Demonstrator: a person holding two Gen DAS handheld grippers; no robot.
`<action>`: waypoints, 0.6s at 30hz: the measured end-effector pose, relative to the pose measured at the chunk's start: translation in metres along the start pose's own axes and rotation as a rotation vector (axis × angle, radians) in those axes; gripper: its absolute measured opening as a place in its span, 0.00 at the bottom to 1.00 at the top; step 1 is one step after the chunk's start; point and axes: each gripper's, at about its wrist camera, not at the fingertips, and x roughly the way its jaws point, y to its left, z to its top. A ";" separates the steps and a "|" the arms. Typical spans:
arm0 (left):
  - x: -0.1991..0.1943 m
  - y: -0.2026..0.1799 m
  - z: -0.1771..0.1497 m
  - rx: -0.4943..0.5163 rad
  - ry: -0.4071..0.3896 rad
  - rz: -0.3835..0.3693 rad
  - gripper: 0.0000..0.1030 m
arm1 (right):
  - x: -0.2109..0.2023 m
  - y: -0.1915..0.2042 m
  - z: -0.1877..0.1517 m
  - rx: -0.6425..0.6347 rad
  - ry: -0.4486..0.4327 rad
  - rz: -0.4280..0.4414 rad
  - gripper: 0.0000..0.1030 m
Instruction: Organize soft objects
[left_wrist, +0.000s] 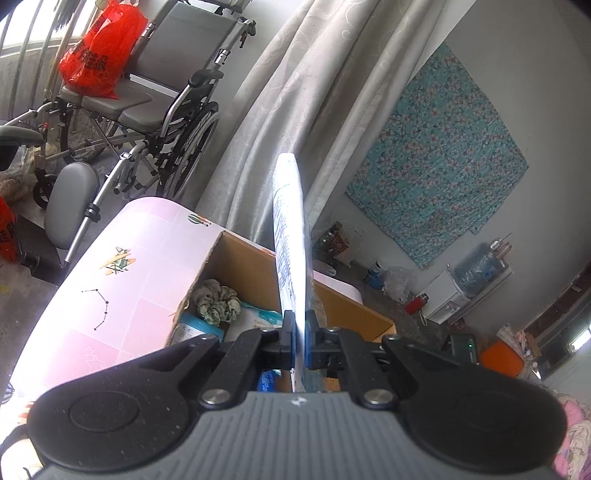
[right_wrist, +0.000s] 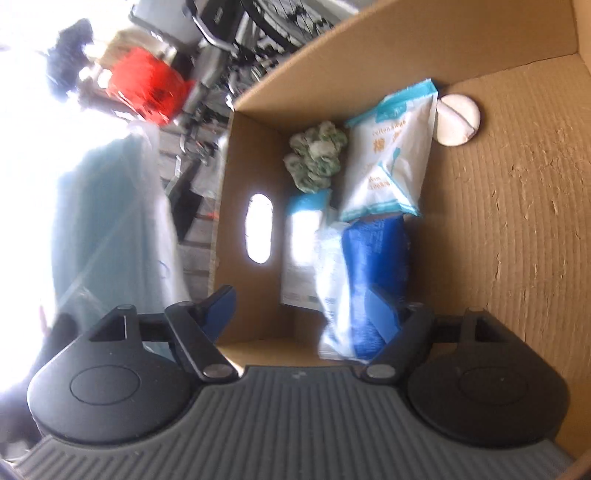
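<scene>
Cardboard box (right_wrist: 517, 206) standing open on a pink patterned table (left_wrist: 122, 266), already holding several soft items. Inside, seen from the right wrist: a white-and-teal packet of cotton swabs (right_wrist: 391, 155), a blue-and-white pack (right_wrist: 369, 280) lying just below it, a crumpled green-and-white cloth scrunchie (right_wrist: 316, 158) beside the packet toward the box's end wall, and a round white pad (right_wrist: 458, 120) touching the packet's far corner. Another pale packet under the blue one, label washed out.

Left gripper (left_wrist: 300, 332) clamped tight on a thin flat white packet (left_wrist: 290, 236), held edge-on and upright above the near rim of the box. Right gripper (right_wrist: 306, 314) spread wide, nothing pressed between the pads; one blue pad close against the blue-and-white pack, contact impossible to judge through the blur.

Judged well along: a handful of items boxed, the flat white packet not yet in. Probably left: lowering that packet in among the others, then whatever remains outside the box.

Hard to make out: the print on the held packet, seen only from its edge. Left side of the right-wrist view blown out by window glare, with a pale bluish bag-like shape there unidentifiable. Box floor near the right gripper cut off by the gripper body. Any further loose items on the table out of sight.
</scene>
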 end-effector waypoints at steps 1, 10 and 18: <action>-0.002 -0.004 0.000 -0.004 0.000 -0.019 0.05 | -0.016 -0.005 0.000 0.049 -0.029 0.048 0.83; -0.013 -0.057 -0.002 -0.083 0.028 -0.282 0.05 | -0.090 -0.047 -0.027 0.281 -0.129 0.576 0.99; 0.023 -0.077 -0.025 -0.170 0.122 -0.393 0.05 | -0.171 -0.041 -0.041 0.084 -0.270 0.522 0.60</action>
